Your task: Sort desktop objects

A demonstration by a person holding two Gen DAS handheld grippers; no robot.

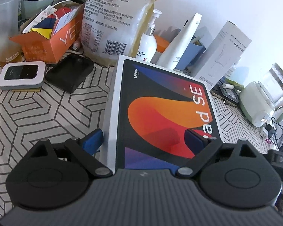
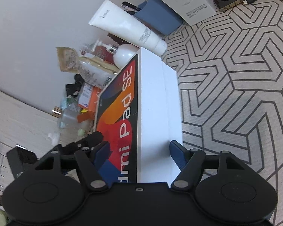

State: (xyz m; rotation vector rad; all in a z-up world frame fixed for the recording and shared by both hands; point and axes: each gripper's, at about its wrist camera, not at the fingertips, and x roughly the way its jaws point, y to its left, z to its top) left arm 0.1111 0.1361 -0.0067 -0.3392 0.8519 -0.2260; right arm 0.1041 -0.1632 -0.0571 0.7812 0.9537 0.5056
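Right gripper (image 2: pixel 138 153) straddles the near end of the tablet box (image 2: pixel 152 103), pads on or just off its faces, jaws partway in. Box's long axis runs to 12 o'clock on the table (image 2: pixel 235 94). Left gripper (image 1: pixel 144 139), jaws wide, brackets its edge unclamped.

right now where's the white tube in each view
Left wrist: white tube stands upper centre-right, behind the tablet box, leaning by the blue holder.
Right wrist: white tube lies slanted at upper centre, beyond the box's far end.
Shared landmark: the tablet box.
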